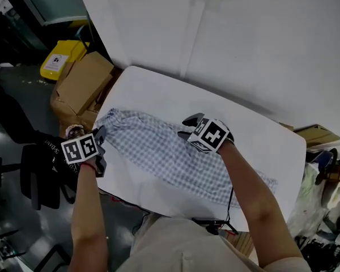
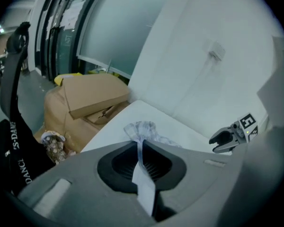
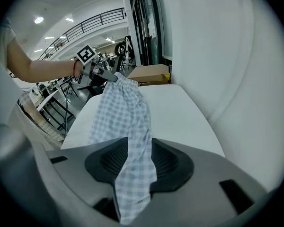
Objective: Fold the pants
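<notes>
Forearms (image 1: 89,214) reach out over the white table (image 1: 153,84), where the checked pants (image 1: 158,149) lie on a slant, long axis running from the near-left corner toward the far right. Left gripper (image 2: 141,148), at that left end, has its fingers nipped tight on a thin fold of the cloth. Right gripper (image 3: 139,150), at mid-length on the far edge, has its fingers set wider with a thick bunch filling the gap; the loose right end lies beyond it, nearer the right hand, so the fold likely turns on that side.
</notes>
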The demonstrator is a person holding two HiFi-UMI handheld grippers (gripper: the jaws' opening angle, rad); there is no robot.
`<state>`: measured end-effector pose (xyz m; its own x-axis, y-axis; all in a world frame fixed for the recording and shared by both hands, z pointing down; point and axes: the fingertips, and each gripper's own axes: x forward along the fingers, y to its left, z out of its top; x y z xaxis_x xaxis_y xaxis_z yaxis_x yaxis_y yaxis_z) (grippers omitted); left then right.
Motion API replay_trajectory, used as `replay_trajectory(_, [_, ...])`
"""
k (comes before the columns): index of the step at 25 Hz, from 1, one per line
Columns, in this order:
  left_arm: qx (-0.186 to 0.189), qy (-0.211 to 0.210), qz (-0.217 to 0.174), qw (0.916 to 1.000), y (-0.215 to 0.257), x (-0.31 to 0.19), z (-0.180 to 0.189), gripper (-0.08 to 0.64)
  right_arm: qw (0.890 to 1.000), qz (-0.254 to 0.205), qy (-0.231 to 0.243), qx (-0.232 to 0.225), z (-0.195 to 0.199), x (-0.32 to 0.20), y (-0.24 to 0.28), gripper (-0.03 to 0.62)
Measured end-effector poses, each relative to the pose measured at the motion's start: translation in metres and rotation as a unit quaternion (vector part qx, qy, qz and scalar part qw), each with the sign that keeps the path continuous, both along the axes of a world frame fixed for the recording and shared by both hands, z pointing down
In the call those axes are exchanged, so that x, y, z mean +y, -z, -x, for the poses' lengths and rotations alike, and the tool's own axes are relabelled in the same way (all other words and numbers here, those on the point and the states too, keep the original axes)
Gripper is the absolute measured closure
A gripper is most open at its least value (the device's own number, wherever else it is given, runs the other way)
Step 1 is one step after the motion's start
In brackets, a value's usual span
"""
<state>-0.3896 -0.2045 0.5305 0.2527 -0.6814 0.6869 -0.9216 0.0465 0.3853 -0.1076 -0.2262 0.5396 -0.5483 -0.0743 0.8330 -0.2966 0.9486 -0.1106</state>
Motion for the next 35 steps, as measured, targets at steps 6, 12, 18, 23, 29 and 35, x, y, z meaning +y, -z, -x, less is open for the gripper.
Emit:
replay_trajectory(6, [0.081,0.049,0.022,0.9953,-0.038,0.053,0.050,0.535,0.999,0.008,0.027,0.020,0.016,0.015,-0.008,0.399])
replay_trajectory(12, [0.068,0.042,0.021,0.9966,-0.069,0.094,0.065,0.534,0.989,-0.037,0.135,0.050,0.062,0.025,-0.009,0.397])
replay_trajectory(18, [-0.012,-0.006,0.019,0.9997,-0.067,0.101,0.066,0.367,0.977,-0.069,0.200,0.020,0.149,0.027,0.008,0.463])
replay_trajectory(23, [-0.081,-0.040,0.032,0.9954,-0.061,0.107,0.072,0.359,0.947,-0.115,0.300,0.026,0.217,0.036,0.006,0.443])
replay_trajectory(29, [-0.082,-0.053,0.042,0.9943,-0.061,0.095,0.071,0.359,0.915,-0.117,0.381,0.063,0.284,0.031,-0.011,0.431])
replay_trajectory(35, [-0.092,-0.043,0.069,0.9924,-0.075,0.094,0.078,0.359,0.897,-0.069,0.427,0.090,0.319,0.045,-0.038,0.405])
